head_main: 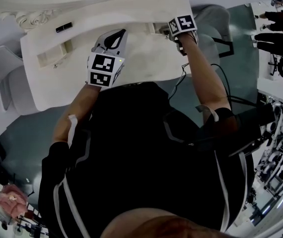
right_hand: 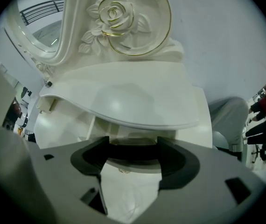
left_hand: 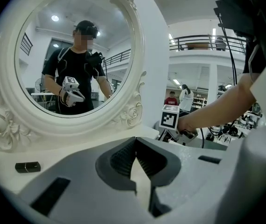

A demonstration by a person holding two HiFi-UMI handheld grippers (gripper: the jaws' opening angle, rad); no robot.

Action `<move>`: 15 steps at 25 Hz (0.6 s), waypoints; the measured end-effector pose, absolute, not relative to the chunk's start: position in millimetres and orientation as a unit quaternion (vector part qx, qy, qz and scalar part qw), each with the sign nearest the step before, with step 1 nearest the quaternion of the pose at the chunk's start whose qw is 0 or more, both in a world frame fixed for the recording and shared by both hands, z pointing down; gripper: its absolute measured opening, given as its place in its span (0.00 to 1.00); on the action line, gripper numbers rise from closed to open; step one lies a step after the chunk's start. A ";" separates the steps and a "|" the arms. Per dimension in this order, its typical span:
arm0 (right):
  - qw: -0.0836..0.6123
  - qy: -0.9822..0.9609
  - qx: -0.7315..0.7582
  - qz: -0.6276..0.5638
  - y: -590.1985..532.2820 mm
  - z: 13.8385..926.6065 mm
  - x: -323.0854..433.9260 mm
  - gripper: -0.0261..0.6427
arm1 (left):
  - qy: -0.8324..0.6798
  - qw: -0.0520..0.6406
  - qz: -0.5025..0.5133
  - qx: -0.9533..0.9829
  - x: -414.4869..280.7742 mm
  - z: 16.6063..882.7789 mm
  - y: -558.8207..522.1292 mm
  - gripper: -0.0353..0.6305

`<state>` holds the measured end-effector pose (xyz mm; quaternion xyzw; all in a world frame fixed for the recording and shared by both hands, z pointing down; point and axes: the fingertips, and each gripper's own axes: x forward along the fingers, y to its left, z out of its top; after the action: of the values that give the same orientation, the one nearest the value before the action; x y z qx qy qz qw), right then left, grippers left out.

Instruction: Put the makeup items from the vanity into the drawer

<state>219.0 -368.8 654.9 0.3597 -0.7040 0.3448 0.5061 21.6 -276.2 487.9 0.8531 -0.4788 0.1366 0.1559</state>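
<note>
A small black makeup stick (head_main: 64, 27) (left_hand: 28, 166) lies on the white vanity (head_main: 146, 58) in front of the oval mirror (left_hand: 72, 55). My left gripper (head_main: 115, 36) (left_hand: 135, 146) hovers over the middle of the tabletop, shut and empty. My right gripper (head_main: 170, 32) (right_hand: 133, 164) is at the vanity's right end, under the overhanging top shelf (right_hand: 123, 101). Its jaws stand wide, and a dark round case (right_hand: 133, 154) spans from pad to pad. White surface shows below it. In the left gripper view I see the right gripper's marker cube (left_hand: 169, 117).
An open white compartment (head_main: 54, 56) sits at the vanity's left side. A grey chair (head_main: 213, 21) stands to the right of the vanity, and cables (head_main: 181, 78) hang from my right arm. A carved rose ornament (right_hand: 116, 15) rises above the shelf.
</note>
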 end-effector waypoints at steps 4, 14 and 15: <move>0.501 -0.706 0.364 0.344 -368.3 655.9 217.8 0.53 | -0.483 0.155 0.137 0.851 16.6 486.9 -275.6 0.06; 0.469 -0.717 0.384 0.343 -365.5 648.2 219.5 0.62 | -0.476 0.140 0.139 0.857 13.0 478.7 -280.0 0.06; 0.466 -0.720 0.385 0.342 -363.9 646.1 219.8 0.64 | -0.473 0.137 0.140 0.859 14.0 477.9 -280.3 0.06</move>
<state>219.8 -363.9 646.1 0.3850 -0.7196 0.3418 0.4660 14.0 -280.3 477.9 0.8588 -0.4731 0.1405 0.1374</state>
